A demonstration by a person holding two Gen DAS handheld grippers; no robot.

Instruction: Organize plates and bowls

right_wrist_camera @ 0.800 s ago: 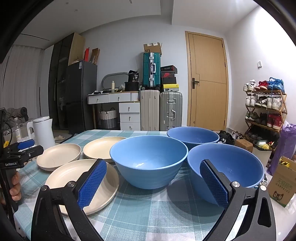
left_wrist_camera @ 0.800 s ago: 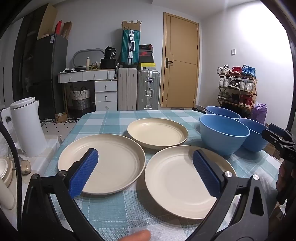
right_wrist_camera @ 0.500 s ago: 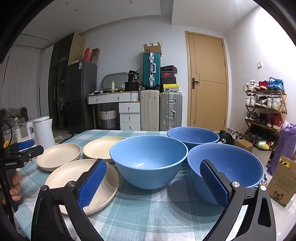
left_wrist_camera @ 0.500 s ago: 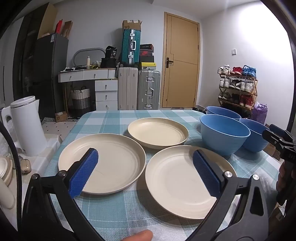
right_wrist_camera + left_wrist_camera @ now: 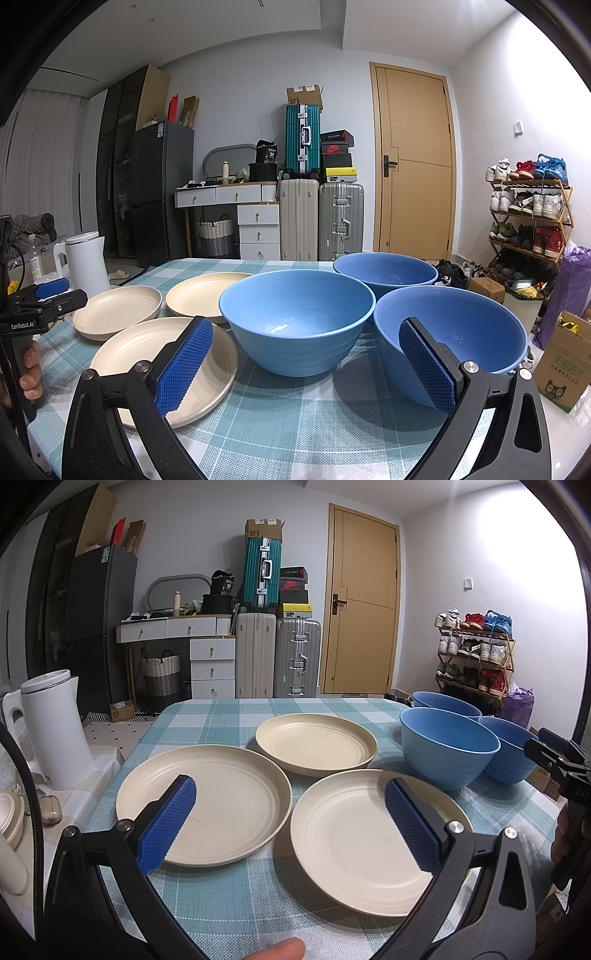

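Three cream plates lie on a teal checked tablecloth (image 5: 229, 893): a left plate (image 5: 221, 808), a near right plate (image 5: 354, 842) and a far plate (image 5: 314, 744). Three blue bowls stand to their right: a middle bowl (image 5: 295, 317), a far bowl (image 5: 384, 271) and a near right bowl (image 5: 461, 328). My left gripper (image 5: 290, 825) is open and empty, low over the gap between the two near plates. My right gripper (image 5: 304, 365) is open and empty, just in front of the middle and near right bowls.
A white kettle (image 5: 55, 731) stands on a side surface left of the table. A cardboard box (image 5: 561, 369) sits on the floor at the right. Suitcases, a drawer unit, a door and a shoe rack (image 5: 528, 221) are beyond the table.
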